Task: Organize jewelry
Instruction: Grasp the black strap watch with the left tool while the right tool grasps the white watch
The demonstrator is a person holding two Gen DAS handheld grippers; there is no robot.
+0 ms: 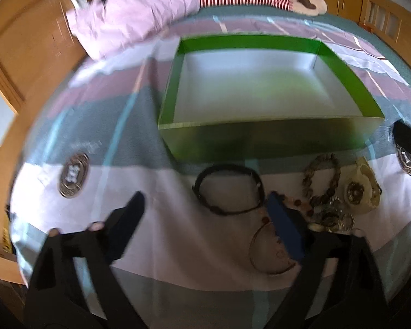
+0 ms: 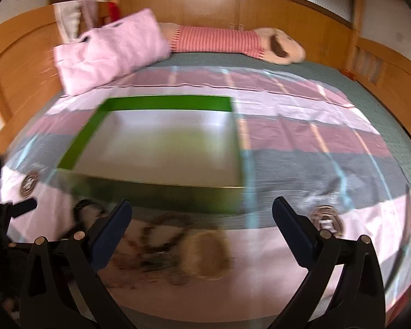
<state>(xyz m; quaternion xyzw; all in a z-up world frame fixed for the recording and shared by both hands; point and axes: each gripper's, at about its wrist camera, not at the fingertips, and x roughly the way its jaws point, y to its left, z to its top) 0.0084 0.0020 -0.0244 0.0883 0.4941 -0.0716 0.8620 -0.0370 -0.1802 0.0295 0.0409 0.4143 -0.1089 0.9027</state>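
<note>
Black cord bracelet (image 1: 228,189) between left gripper's (image 1: 205,205) spread jaws; ungripped

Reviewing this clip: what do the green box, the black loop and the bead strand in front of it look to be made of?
Green box: likely cardboard, with thin, straight, creased walls, glossy green on the sides and a pale, faintly shiny floor. Black loop: looks like cord or leather, thin, matte and limp on the cloth. Bead strand: round, mottled brownish beads, perhaps stone or wood; too blurred to tell.
</note>
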